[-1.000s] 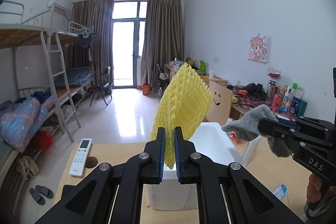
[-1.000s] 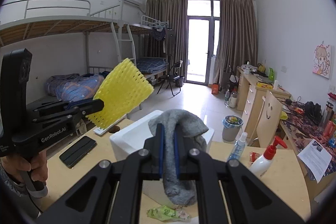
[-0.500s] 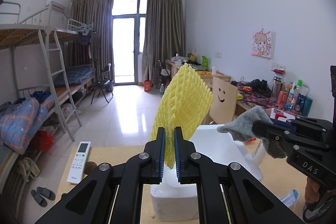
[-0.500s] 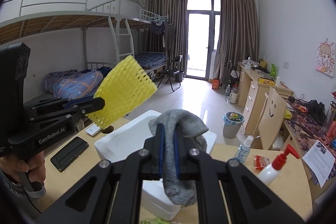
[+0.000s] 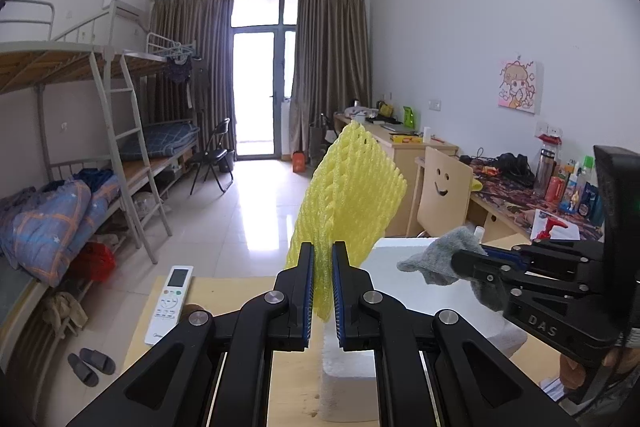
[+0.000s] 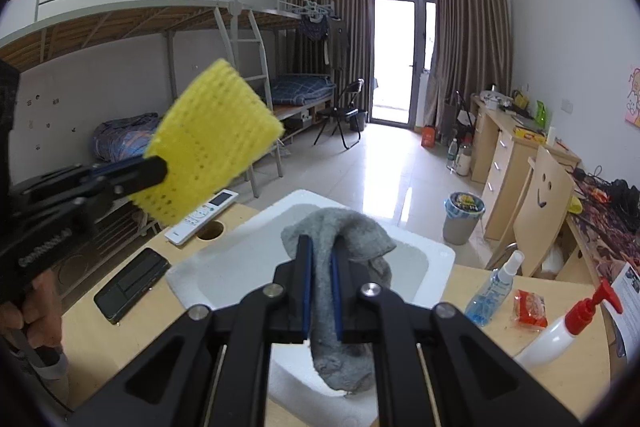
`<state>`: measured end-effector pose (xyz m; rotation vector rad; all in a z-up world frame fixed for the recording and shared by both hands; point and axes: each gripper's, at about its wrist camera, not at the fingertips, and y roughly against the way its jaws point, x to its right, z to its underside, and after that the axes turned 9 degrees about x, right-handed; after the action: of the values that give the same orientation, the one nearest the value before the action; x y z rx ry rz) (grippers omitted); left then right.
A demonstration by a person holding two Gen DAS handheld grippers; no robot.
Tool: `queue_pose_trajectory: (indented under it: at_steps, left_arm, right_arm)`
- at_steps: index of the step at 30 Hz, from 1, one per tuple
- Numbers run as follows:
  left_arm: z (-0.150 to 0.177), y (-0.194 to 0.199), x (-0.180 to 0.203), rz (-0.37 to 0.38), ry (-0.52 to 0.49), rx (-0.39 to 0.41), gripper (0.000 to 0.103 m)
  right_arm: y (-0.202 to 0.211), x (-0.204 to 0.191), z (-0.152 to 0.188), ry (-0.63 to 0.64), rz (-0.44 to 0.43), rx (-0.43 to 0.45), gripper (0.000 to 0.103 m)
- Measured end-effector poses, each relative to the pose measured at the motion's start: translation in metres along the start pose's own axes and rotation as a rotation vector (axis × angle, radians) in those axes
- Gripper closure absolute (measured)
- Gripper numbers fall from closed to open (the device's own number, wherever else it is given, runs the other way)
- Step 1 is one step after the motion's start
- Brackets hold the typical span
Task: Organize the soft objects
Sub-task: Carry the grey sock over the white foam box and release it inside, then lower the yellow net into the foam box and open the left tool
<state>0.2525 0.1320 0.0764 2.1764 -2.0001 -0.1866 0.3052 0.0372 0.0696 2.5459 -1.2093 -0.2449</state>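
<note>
Black phone (image 6: 132, 283) beside foam box (image 6: 436, 259) shows from right wrist only.

i see a bright yellow foam net (image 5: 352, 195) with a diamond mesh pattern, a heathered grey sock (image 6: 344, 267), a plain white foam box (image 6: 248, 259), a pale wood bench (image 6: 520, 379), a white remote (image 5: 170, 297), a black phone (image 6: 132, 281) and a red-capped white pump bottle (image 6: 568, 327) at four o'clock.
</note>
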Motion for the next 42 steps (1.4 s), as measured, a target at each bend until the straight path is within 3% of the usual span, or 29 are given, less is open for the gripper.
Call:
queue_pose_trajectory:
  at_steps: [2, 6, 9, 18, 42]
  left_arm:
    - [0.0, 0.0, -0.001, -0.006, 0.003, 0.001, 0.094]
    - [-0.001, -0.001, -0.003, -0.013, 0.001, 0.0, 0.094]
    - [0.0, -0.002, -0.001, -0.018, 0.0, -0.001, 0.094]
    - [0.001, -0.006, 0.004, -0.016, -0.002, -0.014, 0.094]
    - [0.01, -0.038, 0.059, 0.141, -0.034, -0.096, 0.094]
  right_arm:
    - [-0.004, 0.001, 0.001, 0.006, 0.008, -0.014, 0.083]
    - [-0.006, -0.001, 0.002, 0.007, -0.004, -0.015, 0.037]
    - [-0.006, -0.001, 0.002, -0.004, -0.013, -0.013, 0.02]
    - [0.006, 0.001, -0.001, -0.006, -0.009, -0.005, 0.018]
    - [0.062, 0.036, 0.012, -0.059, 0.118, 0.053, 0.01]
